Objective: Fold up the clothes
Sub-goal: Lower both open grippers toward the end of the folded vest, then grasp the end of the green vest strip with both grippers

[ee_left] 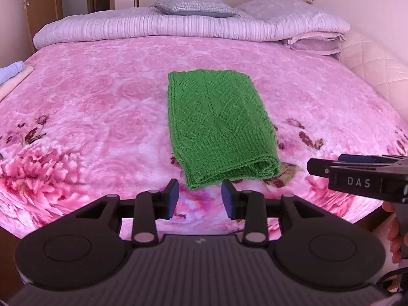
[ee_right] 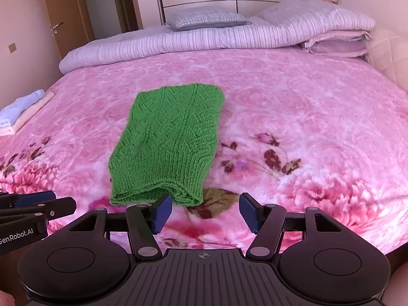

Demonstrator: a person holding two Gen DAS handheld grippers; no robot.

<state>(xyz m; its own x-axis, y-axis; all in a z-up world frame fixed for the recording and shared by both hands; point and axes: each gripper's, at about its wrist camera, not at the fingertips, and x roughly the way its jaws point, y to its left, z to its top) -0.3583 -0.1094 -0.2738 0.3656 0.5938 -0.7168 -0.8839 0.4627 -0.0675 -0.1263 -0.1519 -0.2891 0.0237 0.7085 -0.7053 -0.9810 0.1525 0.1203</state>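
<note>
The green knitted garment (ee_left: 219,127) lies folded into a long narrow strip on the pink floral blanket (ee_left: 89,117) covering the bed, roughly at the middle of the bed's width. In the left wrist view its near, rolled end sits just beyond the tips of the left hand-held gripper (ee_left: 200,199), slightly right of the gap between the two fingers. In the right wrist view the same garment (ee_right: 165,148) lies ahead and to the left of the right hand-held gripper (ee_right: 204,213); the near hem appears just behind the left blue pad (ee_right: 161,213), though contact cannot be confirmed.

Left hand-held gripper: fingers spread, nothing between the pads, hovering above the blanket. Right hand-held gripper: fingers spread wider, likewise holding nothing. Each device appears at the edge of the other's view — the right one (ee_left: 362,176) at the right margin of the left view, the left one (ee_right: 35,209) at the left margin of the right view — so the two stand side by side at the near edge of the bed.

Garment orientation: the long axis runs away from the cameras toward the headboard end, leaning slightly off straight. The near end shows a thick rolled fold with layered edges; the far end is flat and squared.

Other items noted: a striped quilt (ee_left: 178,25) rolled along the head of the bed with a grey pillow (ee_left: 193,6) on it, and a small stack of folded pale cloths (ee_right: 23,111) at the bed's left edge, well apart from the garment.
</note>
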